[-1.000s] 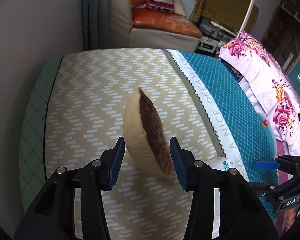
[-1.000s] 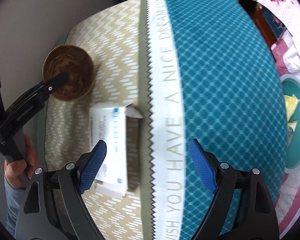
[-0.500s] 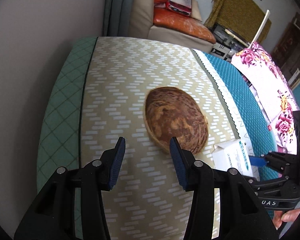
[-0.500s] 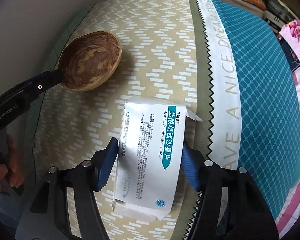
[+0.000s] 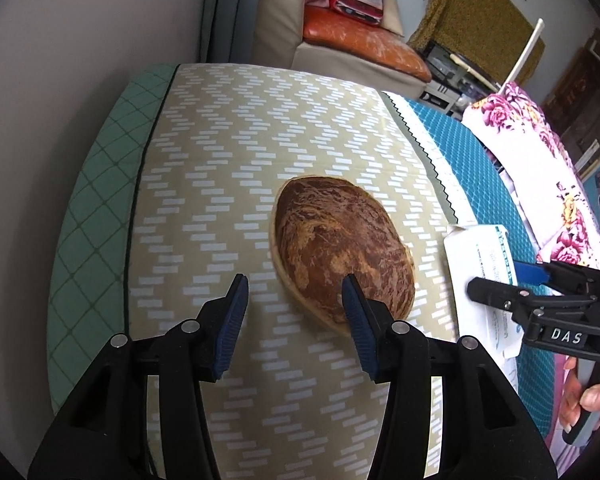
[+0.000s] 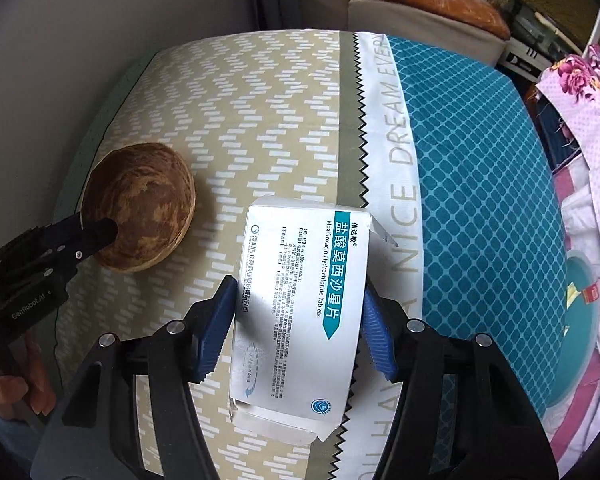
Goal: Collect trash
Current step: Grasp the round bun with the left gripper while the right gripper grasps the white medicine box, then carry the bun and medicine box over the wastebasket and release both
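Left tool (image 5: 294, 280): I have it pitched steeply down over the bed (image 5: 220, 140), on the beige zigzag side of the white lettered band (image 6: 396, 152). The jaws are opening and stand spread. In the right wrist view one finger tip sits inside the hollow of the brown shell (image 5: 340, 248). The other finger is outside its near rim, so the rim is between the pads, which do not press on it. The left hand (image 6: 8, 392) shows only as fingers on the grip at the picture's edge.

Right tool (image 6: 300, 284): it also points steeply down, closer to the band than the left one. Both blue pads are against the long sides of the medicine box (image 6: 300, 320), so it pinches the box across its short width. The right hand (image 5: 584, 400) is partly seen, wrapped round the handle.

Shell: it lies hollow side up on the beige cloth, well to the wall side of the band. Its oval mouth is tipped a little toward the left camera.

Medicine box: white, with the printed face and teal label up. The long axis runs along the tool's line, roughly parallel to the band. The far end has an opened flap sticking out toward the band. The box sits just beside the band's black zigzag edge, between the band and the shell. I cannot tell whether it is clear of the cloth.
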